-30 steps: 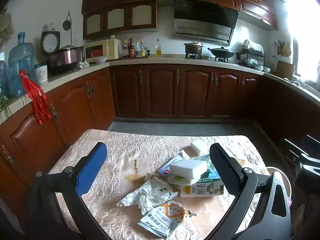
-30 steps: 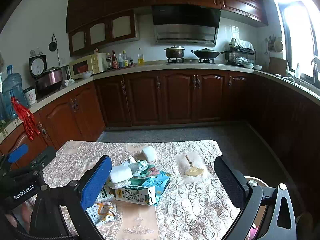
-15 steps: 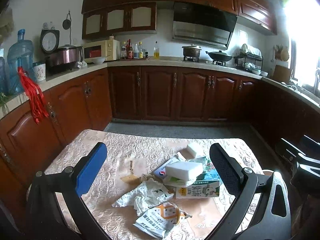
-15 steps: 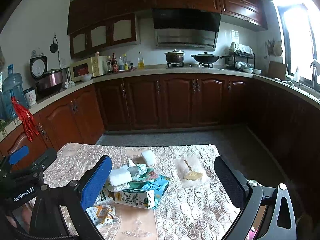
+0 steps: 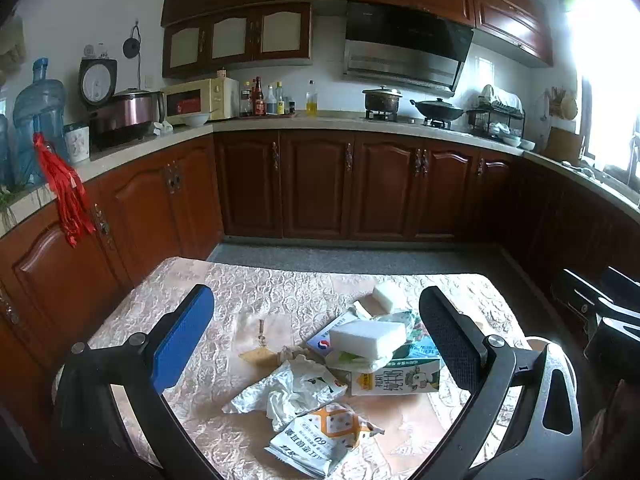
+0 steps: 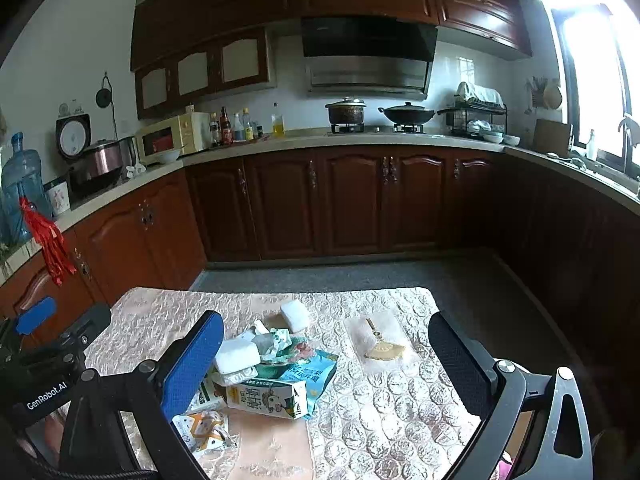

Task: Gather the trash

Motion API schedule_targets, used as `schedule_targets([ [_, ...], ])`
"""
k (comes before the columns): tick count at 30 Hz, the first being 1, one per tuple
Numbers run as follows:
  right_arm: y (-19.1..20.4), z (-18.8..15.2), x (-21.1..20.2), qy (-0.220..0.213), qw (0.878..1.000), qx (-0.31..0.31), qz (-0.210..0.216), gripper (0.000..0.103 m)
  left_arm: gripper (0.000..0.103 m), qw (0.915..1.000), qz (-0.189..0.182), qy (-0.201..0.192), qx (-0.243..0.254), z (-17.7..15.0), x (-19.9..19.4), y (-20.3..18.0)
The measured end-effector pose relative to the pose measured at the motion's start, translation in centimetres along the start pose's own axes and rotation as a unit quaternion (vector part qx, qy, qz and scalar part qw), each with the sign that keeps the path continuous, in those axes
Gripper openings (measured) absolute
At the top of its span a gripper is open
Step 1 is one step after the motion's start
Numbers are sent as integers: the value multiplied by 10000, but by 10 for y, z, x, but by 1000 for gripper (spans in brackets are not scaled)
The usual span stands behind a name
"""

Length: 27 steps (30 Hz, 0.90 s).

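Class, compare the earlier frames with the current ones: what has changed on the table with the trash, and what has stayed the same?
Only the cameras drifted slightly. Nothing was gripped or released: the left claw and right claw stay open and empty above the table. The white foam block still rests on the pile over the milk carton, with the crumpled white wrapper beside it.
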State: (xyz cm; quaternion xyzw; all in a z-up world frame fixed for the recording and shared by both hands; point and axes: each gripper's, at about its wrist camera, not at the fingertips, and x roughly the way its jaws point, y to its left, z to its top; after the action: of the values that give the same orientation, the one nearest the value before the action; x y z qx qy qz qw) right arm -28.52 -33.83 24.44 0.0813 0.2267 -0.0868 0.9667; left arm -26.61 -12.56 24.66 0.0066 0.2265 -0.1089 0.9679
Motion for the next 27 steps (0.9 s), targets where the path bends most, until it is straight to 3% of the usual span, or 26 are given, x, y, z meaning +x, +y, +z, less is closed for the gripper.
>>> schedule_targets([
  [27, 2, -3, 6, -36, 10000, -6, -33, 101, 102, 9999, -124, 40, -76, -7, 7, 3],
])
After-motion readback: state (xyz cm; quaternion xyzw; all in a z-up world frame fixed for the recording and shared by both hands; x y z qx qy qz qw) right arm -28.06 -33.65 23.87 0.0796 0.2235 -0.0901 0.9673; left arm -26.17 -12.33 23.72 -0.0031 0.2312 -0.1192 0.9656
